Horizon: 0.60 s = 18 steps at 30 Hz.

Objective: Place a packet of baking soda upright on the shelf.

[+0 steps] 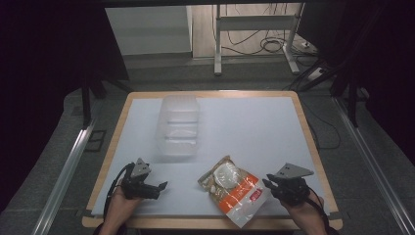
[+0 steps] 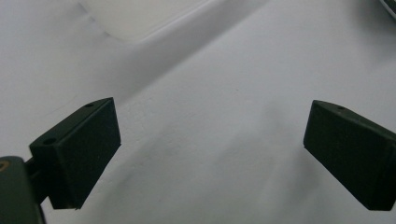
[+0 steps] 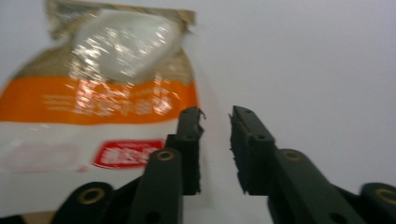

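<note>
A snack bag (image 1: 234,188), orange and white with a clear window, lies flat near the table's front edge; the right gripper view has the bag (image 3: 93,93) at upper left. My right gripper (image 1: 269,181) sits just right of it, and its jaws (image 3: 217,126) stand close together with a narrow gap and nothing between them, the left jaw beside the bag's edge. My left gripper (image 1: 160,187) rests at the front left, pointing right. Its jaws (image 2: 210,149) are wide open over bare table.
A clear plastic container (image 1: 178,127) stands at the back left of the white table (image 1: 254,122); its blurred corner (image 2: 135,14) shows above the left jaws. A wooden rim edges the table. A metal stand and cables lie on the floor beyond.
</note>
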Available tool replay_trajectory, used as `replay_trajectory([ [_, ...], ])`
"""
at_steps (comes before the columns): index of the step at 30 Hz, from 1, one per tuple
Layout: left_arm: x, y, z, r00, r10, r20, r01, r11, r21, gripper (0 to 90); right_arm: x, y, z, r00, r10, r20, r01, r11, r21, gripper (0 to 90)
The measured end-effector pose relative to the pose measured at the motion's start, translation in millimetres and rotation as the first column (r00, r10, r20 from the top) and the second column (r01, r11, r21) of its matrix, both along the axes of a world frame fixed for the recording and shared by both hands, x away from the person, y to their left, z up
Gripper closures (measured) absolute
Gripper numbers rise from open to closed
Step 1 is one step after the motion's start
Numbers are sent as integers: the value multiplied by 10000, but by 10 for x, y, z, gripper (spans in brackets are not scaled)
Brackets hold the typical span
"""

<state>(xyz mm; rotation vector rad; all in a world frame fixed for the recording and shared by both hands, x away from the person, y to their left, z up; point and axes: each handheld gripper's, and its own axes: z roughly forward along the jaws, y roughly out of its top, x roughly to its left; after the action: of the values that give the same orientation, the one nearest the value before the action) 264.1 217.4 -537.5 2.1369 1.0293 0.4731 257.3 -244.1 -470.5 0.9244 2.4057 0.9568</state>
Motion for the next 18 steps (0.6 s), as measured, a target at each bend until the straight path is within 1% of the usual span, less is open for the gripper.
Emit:
replay_trajectory([
  [1,-1,-4,0,10000,-8,11,8,10000,-43,39,-20,66,7,9995,298,-67,-296,9994,168,838],
  [2,-1,-3,1,10000,-34,17,35,10000,-63,37,-26,92,8,9991,407,-95,-405,9990,191,857],
  [3,-1,-3,1,10000,-34,17,35,10000,-63,35,-26,92,8,9991,407,-95,-405,9990,191,857],
  [4,-1,-1,4,10000,-57,56,58,10000,-80,35,-49,182,-4,9977,657,-167,-652,9975,278,872],
  [5,-1,-1,4,10000,-57,56,58,10000,-80,34,-49,182,-4,9977,657,-167,-652,9975,278,872],
  [6,-2,0,7,10000,-53,78,54,9999,-119,34,-55,213,-12,9968,776,-188,-770,9966,301,877],
  [9,-5,1,9,9998,-31,172,34,9998,-213,31,-92,351,-44,9929,1132,-363,-1122,9932,301,887],
  [10,-4,2,10,9998,-39,176,42,9997,-222,30,-114,424,-62,9905,1308,-428,-1297,9912,278,889],
  [11,-3,1,10,9998,-35,187,39,9998,-213,30,-114,424,-62,9905,1308,-428,-1297,9912,278,889],
  [12,0,1,8,9998,-55,179,59,9998,-194,29,-128,487,-86,9889,1396,-519,-1380,9899,324,889],
  [13,0,1,8,9998,-55,179,59,9998,-194,28,-128,487,-86,9889,1396,-519,-1380,9899,324,889],
  [14,-1,-1,9,9998,-70,192,73,9998,-191,28,-144,548,-112,9873,1486,-557,-1473,9887,269,888],
  [15,-1,-1,9,9998,-70,192,73,9998,-191,28,-144,548,-112,9873,1486,-557,-1473,9887,269,888],
  [16,-2,-4,10,9997,-59,218,63,9998,-166,28,-157,612,-138,9855,1568,-652,-1551,9875,293,884],
  [17,-2,-4,10,9997,-59,218,63,9998,-166,28,-157,612,-138,9855,1568,-652,-1551,9875,293,884],
  [18,-1,-5,10,9998,-51,211,54,9999,-159,28,-178,682,-162,9818,1747,-742,-1729,9845,300,877],
])
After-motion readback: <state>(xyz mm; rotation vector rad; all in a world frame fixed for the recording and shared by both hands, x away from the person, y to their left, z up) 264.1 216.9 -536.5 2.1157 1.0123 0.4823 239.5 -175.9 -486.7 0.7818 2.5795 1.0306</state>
